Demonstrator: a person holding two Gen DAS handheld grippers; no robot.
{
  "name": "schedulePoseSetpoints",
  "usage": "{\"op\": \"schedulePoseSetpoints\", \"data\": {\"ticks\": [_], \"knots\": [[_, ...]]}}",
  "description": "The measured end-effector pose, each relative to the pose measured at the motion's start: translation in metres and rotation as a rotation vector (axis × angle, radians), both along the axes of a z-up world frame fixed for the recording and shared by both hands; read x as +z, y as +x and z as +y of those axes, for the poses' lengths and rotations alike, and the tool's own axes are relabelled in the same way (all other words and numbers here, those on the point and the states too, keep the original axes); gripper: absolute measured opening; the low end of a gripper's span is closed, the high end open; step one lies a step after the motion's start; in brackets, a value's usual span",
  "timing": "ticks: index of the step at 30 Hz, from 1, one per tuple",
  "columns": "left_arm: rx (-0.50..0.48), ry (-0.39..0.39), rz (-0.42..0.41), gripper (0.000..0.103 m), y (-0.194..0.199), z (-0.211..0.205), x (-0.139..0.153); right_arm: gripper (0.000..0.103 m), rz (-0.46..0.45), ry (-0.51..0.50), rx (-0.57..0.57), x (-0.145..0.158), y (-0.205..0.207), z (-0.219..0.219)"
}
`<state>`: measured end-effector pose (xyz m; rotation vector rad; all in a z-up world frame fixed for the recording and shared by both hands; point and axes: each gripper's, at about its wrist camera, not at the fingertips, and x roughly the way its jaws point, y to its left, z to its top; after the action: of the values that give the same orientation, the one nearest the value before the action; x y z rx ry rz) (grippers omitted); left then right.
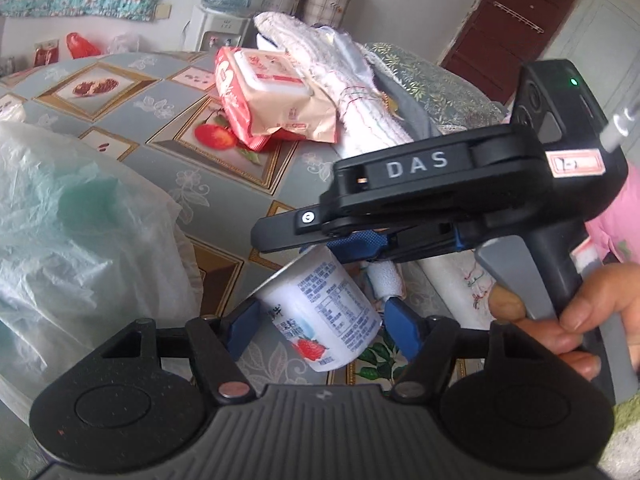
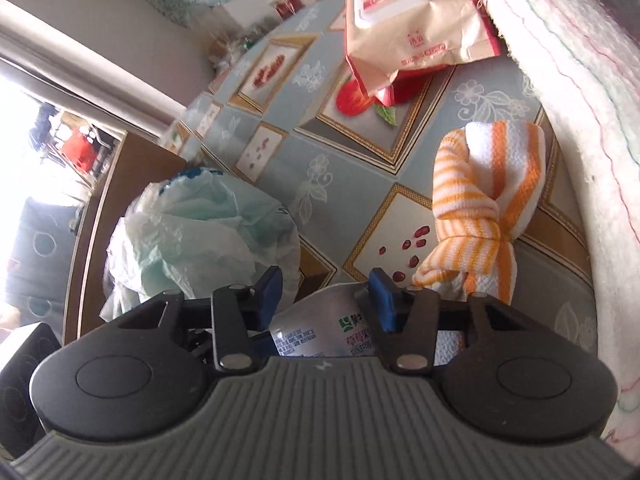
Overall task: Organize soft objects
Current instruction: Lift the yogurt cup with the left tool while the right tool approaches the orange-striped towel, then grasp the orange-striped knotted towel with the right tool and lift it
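The yogurt cup sits tilted between our left claw pads, gripped above the counter, while our right claw, partly open, straddles its top without clearly pinching. It could slip if either claw shifts. The cup's base is cut off, so right-pad contact stays uncertain.

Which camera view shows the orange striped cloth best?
The right wrist view: the knotted orange striped cloth lies fully visible on the patterned tablecloth. The left wrist view does not show it; the right gripper blocks that area.
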<state>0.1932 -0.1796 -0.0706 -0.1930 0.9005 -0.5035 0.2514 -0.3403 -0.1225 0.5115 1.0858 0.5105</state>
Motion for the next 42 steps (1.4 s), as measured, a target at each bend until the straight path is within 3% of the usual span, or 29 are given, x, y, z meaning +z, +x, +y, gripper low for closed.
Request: {"op": "schedulePoseSetpoints", "data": {"ticks": [11, 20, 25, 34, 36, 42], "knots": [[-0.084, 0.046, -0.120, 0.061, -0.029, -0.011, 0.009, 0.022, -0.062, 0.126, -0.093, 0.002, -0.068, -0.040], [-0.191, 0.155, -0.203, 0.063, -0.062, -0.028, 0.003, 0.023, -0.029, 0.238, -0.149, -0.015, -0.110, -0.058], [-0.182, 0.174, -0.242, 0.076, -0.066, -0.026, 0.002, 0.023, -0.008, 0.251, -0.141, -0.018, -0.111, -0.060], [-0.206, 0.250, -0.318, 0.079, -0.070, -0.037, -0.008, 0.026, -0.003, 0.264, -0.150, -0.007, -0.102, -0.072], [-0.208, 0.244, -0.325, 0.078, -0.068, -0.036, -0.008, 0.033, -0.038, 0.216, -0.175, 0.003, -0.096, -0.076], [-0.213, 0.218, -0.326, 0.078, -0.064, -0.031, -0.007, 0.059, -0.163, -0.089, -0.180, 0.025, -0.060, -0.058]]}}
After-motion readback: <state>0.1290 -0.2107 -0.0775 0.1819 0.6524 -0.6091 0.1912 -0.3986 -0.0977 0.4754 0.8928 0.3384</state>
